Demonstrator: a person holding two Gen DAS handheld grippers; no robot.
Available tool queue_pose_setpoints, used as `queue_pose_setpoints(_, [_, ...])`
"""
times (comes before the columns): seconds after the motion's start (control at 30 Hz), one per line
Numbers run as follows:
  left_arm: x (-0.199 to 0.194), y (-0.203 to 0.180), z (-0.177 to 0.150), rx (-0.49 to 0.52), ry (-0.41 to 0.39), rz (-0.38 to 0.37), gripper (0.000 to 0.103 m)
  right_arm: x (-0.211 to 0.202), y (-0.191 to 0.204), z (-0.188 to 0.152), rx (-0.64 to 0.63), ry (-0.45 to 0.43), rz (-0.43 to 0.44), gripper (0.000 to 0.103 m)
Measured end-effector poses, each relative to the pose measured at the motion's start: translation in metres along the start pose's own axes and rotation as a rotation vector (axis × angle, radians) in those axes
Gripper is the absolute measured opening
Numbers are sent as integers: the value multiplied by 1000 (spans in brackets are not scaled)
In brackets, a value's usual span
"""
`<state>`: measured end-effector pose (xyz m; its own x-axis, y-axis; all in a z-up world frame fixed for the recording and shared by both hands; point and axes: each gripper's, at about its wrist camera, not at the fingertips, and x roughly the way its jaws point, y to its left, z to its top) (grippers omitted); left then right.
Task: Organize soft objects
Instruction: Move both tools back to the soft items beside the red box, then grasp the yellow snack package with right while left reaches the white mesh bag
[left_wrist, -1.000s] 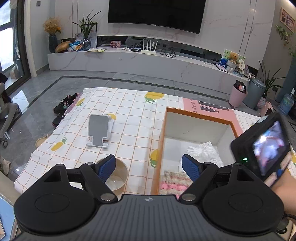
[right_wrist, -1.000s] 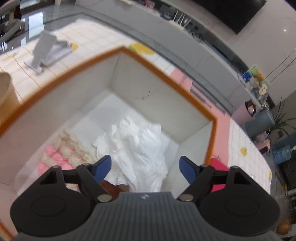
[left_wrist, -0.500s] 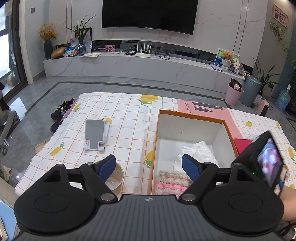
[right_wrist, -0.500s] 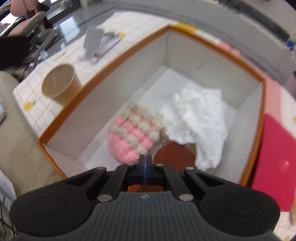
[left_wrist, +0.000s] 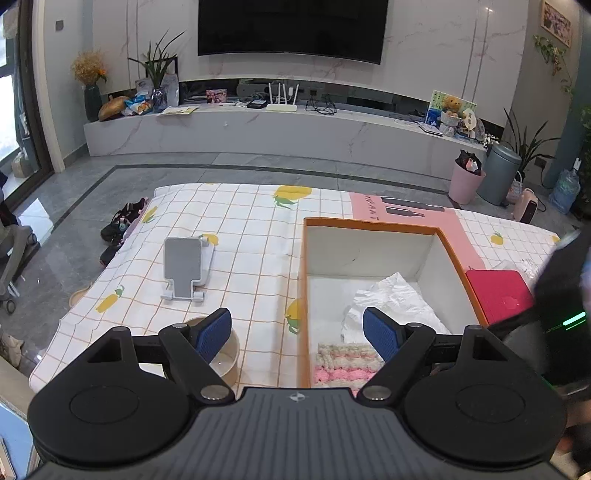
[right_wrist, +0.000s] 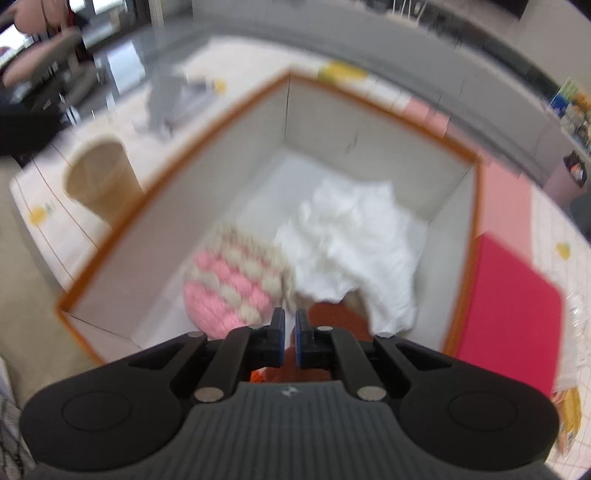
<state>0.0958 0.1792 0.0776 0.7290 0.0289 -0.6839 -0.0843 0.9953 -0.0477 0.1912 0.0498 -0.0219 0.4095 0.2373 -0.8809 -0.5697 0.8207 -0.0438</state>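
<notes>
Right gripper (right_wrist: 290, 325), clenched and empty, hangs over the orange-rimmed box (right_wrist: 177, 192) holding a knobbly pink-cream knit (right_wrist: 236, 280).

Grey phone stand (left_wrist: 184, 267) on checked tablecloth (left_wrist: 255, 236); paper cup (left_wrist: 225, 354) near front edge. Red pad (left_wrist: 498, 291) at right. Shoes (left_wrist: 122, 221) on floor.

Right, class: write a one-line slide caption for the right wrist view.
Nearly shut right claw above an orange-rimmed cardboard box holding a pink-and-cream knitted piece and crumpled white cloth.
</notes>
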Motion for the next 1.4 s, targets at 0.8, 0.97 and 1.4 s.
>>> queue_pose_setpoints(0.8, [-38, -166, -36, 297, -18, -127, 95, -160, -201, -184, 419, -257, -323, 51])
queue_pose_setpoints(0.97, [-30, -217, -56, 340, -4, -278, 95, -136, -243, -230, 463, -211, -412, 74])
queue_pose_setpoints(1.4, [66, -315, -131, 348, 34, -382, 95, -44, -313, -270, 295, -237, -435, 98])
